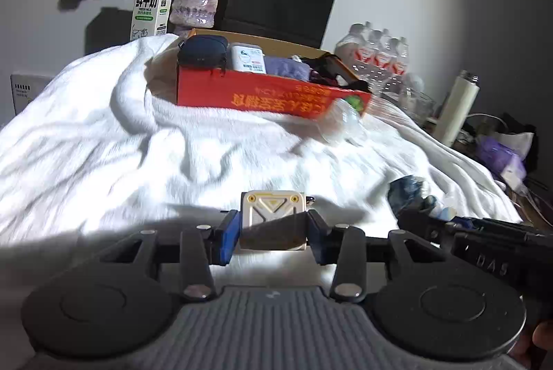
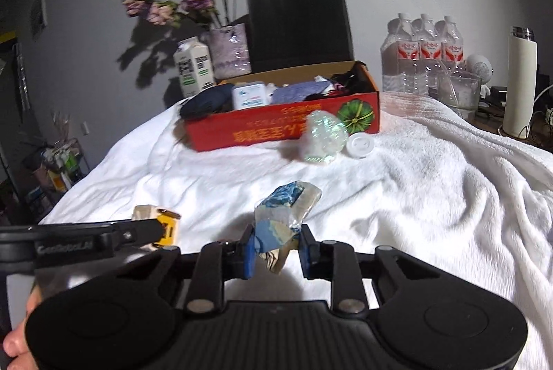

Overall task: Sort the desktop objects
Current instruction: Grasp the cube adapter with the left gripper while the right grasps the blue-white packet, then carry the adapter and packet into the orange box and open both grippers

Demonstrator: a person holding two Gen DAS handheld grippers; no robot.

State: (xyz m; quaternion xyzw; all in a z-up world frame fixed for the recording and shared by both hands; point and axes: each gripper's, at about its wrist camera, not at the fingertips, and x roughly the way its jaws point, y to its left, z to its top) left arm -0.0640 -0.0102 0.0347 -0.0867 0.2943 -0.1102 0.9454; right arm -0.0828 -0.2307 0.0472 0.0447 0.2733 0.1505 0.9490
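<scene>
Nearest, the left claw [image 1: 273,233] grips a cream and yellow cube [image 1: 273,214] between its blue pads, and the right claw [image 2: 276,250] pinches a crumpled blue wrapper [image 2: 281,214]; both are held above the white blanket [image 2: 432,197]. Further on, a clear crinkled bag [image 2: 323,136] and a white lid [image 2: 360,144] lie loose, unsorted. Beyond, the red box [image 2: 262,128] already holds several items, so sorting looks partly done, with 4 pieces left

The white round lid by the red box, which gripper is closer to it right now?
Right. The right gripper, gripping a crumpled wrapper, is below-left of the lid; the left gripper is further left.
</scene>
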